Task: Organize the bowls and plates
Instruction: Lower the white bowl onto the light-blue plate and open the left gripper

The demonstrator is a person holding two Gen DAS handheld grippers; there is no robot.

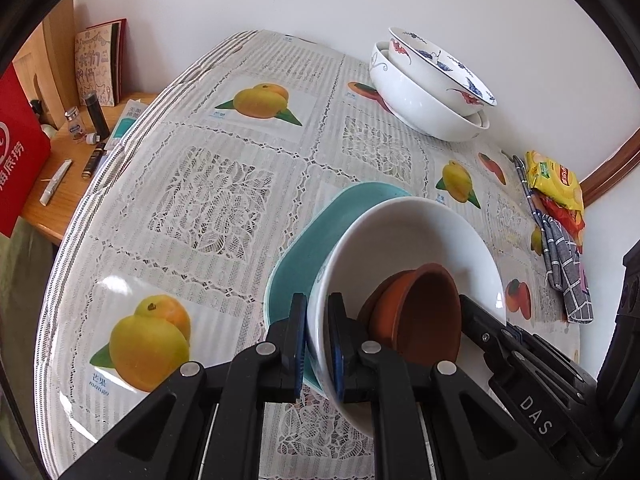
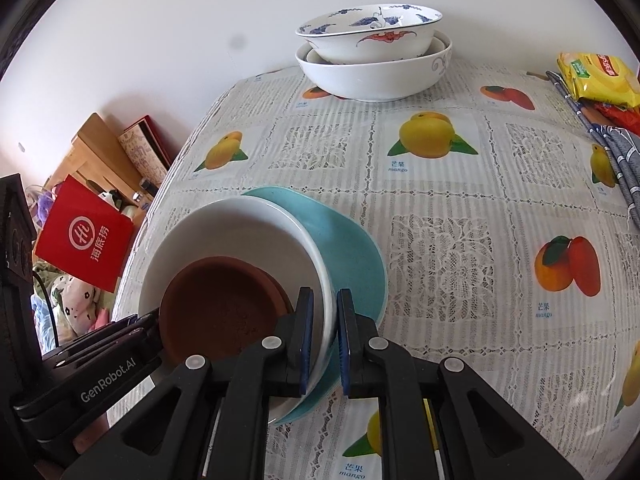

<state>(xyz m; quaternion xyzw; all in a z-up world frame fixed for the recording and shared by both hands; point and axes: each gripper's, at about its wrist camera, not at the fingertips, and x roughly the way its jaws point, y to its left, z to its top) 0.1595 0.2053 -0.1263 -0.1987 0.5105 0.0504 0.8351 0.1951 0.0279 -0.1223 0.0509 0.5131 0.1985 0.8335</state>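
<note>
A white bowl [image 1: 404,236] holds brown clay dishes [image 1: 424,312] and sits on a teal plate [image 1: 316,240]. My left gripper [image 1: 318,340] is shut on the white bowl's left rim. In the right wrist view, my right gripper [image 2: 325,344] is shut on the white bowl [image 2: 240,228] at its right rim, with the teal plate [image 2: 352,248] under it and the brown dishes [image 2: 220,308] inside. The bowl looks tilted. A stack of white patterned bowls [image 1: 424,88] [image 2: 372,52] stands at the table's far edge by the wall.
The table carries a lace cloth with fruit prints [image 1: 224,184] [image 2: 440,216]. Yellow snack packets [image 1: 556,180] [image 2: 600,76] and a grey checked cloth [image 1: 568,268] lie at the right. A wooden side desk with bottles and a red bag [image 1: 20,160] stands left.
</note>
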